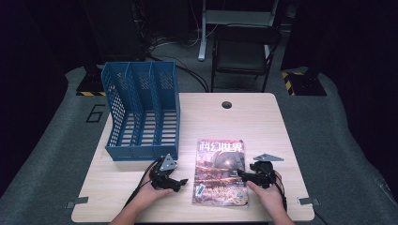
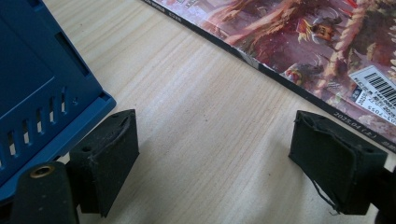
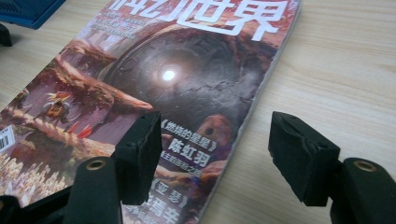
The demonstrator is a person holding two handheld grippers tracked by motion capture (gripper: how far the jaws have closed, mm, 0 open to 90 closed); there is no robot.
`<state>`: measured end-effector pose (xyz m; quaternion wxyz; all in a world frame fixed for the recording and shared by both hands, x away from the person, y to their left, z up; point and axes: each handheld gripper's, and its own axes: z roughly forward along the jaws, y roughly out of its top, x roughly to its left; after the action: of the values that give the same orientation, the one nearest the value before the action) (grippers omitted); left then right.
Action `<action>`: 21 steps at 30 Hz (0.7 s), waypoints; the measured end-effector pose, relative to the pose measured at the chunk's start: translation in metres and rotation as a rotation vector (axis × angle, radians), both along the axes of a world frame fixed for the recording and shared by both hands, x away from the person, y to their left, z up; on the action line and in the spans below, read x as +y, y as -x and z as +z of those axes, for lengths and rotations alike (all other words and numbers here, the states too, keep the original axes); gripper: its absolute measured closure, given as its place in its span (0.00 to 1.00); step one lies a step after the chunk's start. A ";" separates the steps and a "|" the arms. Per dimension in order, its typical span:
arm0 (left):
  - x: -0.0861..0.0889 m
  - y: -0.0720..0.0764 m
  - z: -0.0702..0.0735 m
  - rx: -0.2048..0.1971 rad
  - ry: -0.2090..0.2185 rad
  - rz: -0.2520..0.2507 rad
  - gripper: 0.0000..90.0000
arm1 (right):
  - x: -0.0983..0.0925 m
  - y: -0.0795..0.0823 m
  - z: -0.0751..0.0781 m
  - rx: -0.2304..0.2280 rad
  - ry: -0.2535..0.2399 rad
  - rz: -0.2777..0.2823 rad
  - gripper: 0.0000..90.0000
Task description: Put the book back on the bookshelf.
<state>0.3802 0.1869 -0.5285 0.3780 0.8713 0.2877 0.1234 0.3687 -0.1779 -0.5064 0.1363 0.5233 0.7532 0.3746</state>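
— Where is the magazine [image 1: 220, 172] from where you sit?

— I see it lying flat on the wooden table [image 1: 248, 122], cover up, near the front edge and between my two hands. The blue file rack [image 1: 141, 112] stands to its left, further back, apart from it.

— And your right gripper [image 1: 245, 176]?

— It is at the magazine's right edge. In the right gripper view I see its jaws spread wide, one above the cover, the other over bare wood beside the edge. The pads are not pressing on anything, so it is released.

— The left gripper [image 1: 180, 182]?

— I have it on the table just left of the magazine, in front of the rack. The left gripper view shows its jaws wide apart over bare wood, with the rack's corner [image 2: 51, 102] on one side and the magazine's spine and barcode label [image 2: 378, 88] on the other. Nothing is between them; it is also released.
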 end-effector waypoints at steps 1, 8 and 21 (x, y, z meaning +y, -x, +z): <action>-0.001 0.000 0.000 -0.004 -0.002 0.013 0.18 | 0.002 0.000 -0.001 -0.005 0.007 0.011 0.37; -0.007 0.003 0.007 0.076 0.123 0.028 0.20 | 0.005 0.001 -0.004 0.024 -0.008 0.003 0.36; -0.054 0.015 0.015 0.134 0.091 -0.008 0.25 | 0.018 0.007 0.005 0.054 0.029 0.023 0.37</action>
<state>0.3654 0.1333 -0.5134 0.3977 0.8607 0.3140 0.0499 0.3614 -0.1604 -0.5011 0.1192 0.5227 0.7678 0.3509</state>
